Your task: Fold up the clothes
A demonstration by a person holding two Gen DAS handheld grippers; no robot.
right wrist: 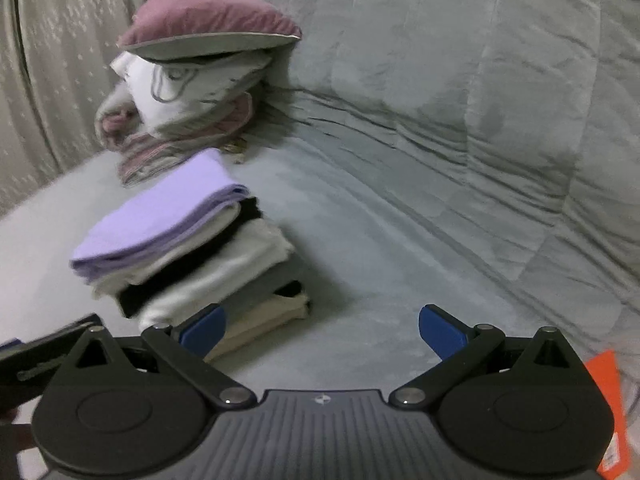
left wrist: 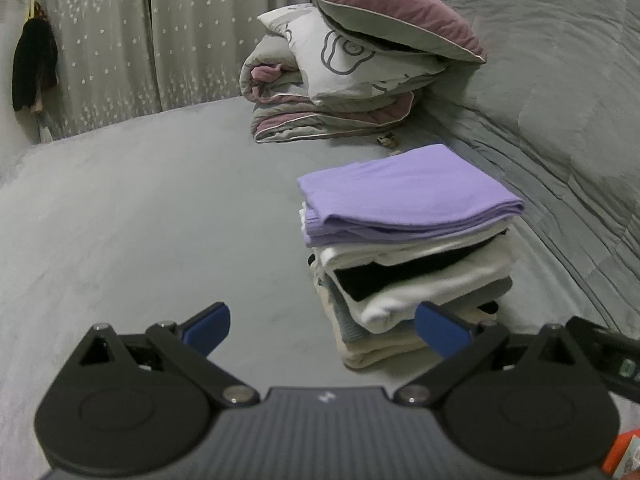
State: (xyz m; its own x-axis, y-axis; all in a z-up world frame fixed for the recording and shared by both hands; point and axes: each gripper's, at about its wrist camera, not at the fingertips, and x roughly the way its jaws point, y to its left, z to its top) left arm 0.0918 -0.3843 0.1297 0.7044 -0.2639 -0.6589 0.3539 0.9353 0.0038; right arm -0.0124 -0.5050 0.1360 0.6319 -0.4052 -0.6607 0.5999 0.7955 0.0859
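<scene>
Above the grey bed (left wrist: 140,208), both tools angled downward — left tool (left wrist: 322,330) and right tool (right wrist: 322,330) spread apart, empty, folded stack (left wrist: 408,256) near.

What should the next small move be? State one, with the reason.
Probably draw both grippers back from the folded stack. The lilac garment lies flat on top, and the left gripper and right gripper are both open with nothing between their fingers. No unfolded garment shows on the grey bed.

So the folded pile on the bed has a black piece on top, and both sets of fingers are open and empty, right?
Not quite. The top piece of the pile is purple; the black one lies lower down, as the left wrist view shows. Both sets of fingers are indeed open and empty.
</scene>
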